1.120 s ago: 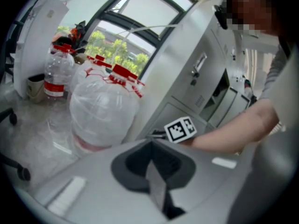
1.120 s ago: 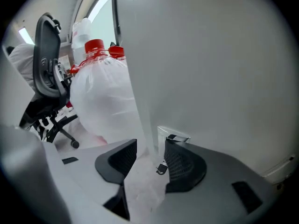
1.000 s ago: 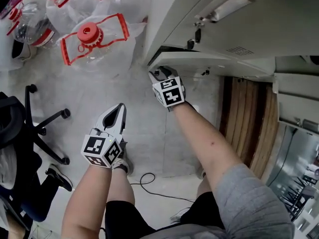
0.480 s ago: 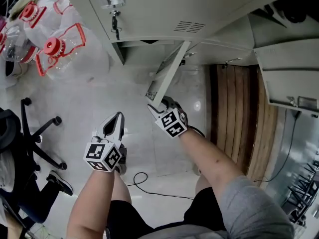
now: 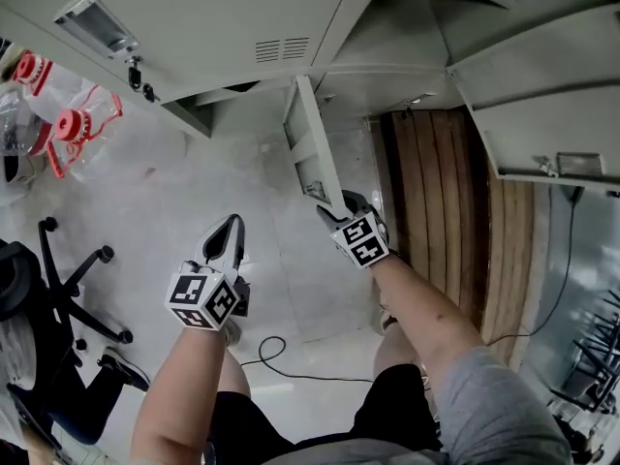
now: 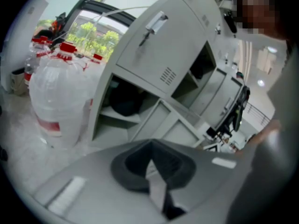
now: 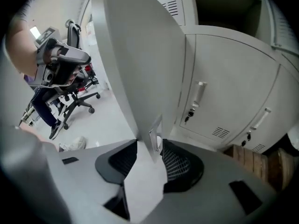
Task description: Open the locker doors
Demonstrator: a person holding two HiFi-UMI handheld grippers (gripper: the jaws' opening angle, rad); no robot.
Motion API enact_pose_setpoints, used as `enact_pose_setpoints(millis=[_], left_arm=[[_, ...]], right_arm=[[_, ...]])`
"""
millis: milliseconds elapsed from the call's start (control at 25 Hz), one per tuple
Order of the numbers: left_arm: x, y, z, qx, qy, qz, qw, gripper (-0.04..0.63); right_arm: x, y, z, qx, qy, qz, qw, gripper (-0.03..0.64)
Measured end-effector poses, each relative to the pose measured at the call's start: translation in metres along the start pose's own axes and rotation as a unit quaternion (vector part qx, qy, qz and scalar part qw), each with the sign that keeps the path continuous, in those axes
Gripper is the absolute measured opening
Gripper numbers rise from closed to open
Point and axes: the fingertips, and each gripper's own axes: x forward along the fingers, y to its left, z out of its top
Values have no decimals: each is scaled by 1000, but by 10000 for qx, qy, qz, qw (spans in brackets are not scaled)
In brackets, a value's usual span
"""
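- Locker door (image 7: 135, 59) edge sits between your right fingers (image 7: 180, 164), and they pinch it near its latch (image 7: 155, 134).
- Your right gripper (image 5: 341, 204) holds the door swung out from the lockers (image 5: 223, 27).
- Your left gripper (image 5: 231, 229) has its tips together with nothing in them, above the pale floor (image 5: 165, 211).
- Water jugs (image 5: 58, 114) and an office chair (image 5: 70, 291) stand off to your left.

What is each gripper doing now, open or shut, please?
Left gripper: shut, empty.
Right gripper: shut on the locker door edge.
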Motion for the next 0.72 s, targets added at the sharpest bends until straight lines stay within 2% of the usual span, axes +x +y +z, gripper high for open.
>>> enact_pose_setpoints(millis=[240,360,560,720], left_arm=[[1,-12,3,126,104,-9,9999,3],[-2,-15,2,137,155,2,9998,3],[-9,-18,2,76,187,40,9998,3],[-20,-21,5,66,169,55,9998,3]], right_arm=[[-23,-42,-18,504,242,-577,9968,142],[-29,-51,-18,789,223,-721,9940,126],[-38,-39,-28,1467,402,-729,9857,149],[-57,20,-16,1597,156,-238,9868,135]])
